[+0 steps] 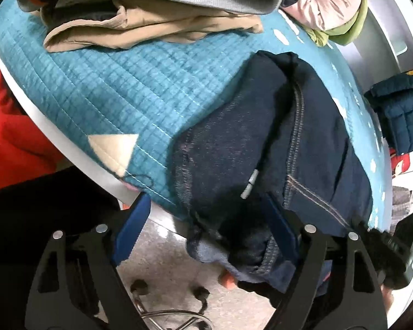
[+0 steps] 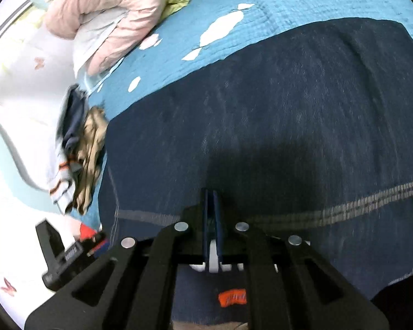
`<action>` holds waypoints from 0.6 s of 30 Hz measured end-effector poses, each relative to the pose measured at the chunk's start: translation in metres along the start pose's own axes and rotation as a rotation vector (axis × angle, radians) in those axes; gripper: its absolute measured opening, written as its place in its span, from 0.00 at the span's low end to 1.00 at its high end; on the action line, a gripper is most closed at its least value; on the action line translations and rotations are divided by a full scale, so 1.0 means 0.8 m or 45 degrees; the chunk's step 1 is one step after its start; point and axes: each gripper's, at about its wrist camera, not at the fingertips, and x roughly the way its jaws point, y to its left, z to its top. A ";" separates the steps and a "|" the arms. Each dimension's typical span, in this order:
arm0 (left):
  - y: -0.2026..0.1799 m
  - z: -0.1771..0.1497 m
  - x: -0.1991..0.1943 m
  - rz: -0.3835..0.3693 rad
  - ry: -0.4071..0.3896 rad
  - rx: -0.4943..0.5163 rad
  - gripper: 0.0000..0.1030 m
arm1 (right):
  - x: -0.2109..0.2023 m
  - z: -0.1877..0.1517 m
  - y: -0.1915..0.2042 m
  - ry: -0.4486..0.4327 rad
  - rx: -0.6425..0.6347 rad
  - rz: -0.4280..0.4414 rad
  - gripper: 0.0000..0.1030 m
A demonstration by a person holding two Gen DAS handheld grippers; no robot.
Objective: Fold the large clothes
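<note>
Tongs: left tongs (image 1: 203, 233) gape around the jeans (image 1: 261, 137) hem, right tongs (image 2: 212, 214) closed, seemingly empty; I fear denim sliding off the bed (image 1: 110, 88).

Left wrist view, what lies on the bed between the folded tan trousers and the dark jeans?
Only bare teal quilt lies between the tan trousers and the jeans, shown in the left wrist view.

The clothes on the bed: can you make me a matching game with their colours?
Things:
1. denim jeans
2. quilted bedspread
3. folded trousers
4. puffy padded jacket

Colours:
A. pink
B. teal blue
C. dark blue
D. tan

Pairs: 1-C, 2-B, 3-D, 4-A
</note>
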 end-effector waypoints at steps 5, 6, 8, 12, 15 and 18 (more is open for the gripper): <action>-0.031 0.002 -0.026 0.046 -0.122 0.136 0.78 | -0.009 -0.025 0.007 0.010 -0.046 0.025 0.06; -0.034 0.004 -0.028 0.056 -0.146 0.155 0.79 | -0.011 -0.029 0.010 0.009 -0.063 0.024 0.06; -0.032 0.011 -0.017 0.040 -0.108 0.140 0.79 | -0.012 -0.034 0.012 0.007 -0.072 0.035 0.06; -0.023 0.023 0.012 0.020 -0.041 0.085 0.79 | -0.011 -0.041 0.017 0.022 -0.096 0.039 0.09; -0.033 0.026 0.007 0.057 -0.067 0.125 0.55 | -0.010 -0.049 0.028 0.020 -0.152 0.027 0.12; -0.039 0.029 -0.002 0.077 -0.075 0.172 0.07 | -0.011 -0.062 0.047 0.000 -0.239 -0.024 0.15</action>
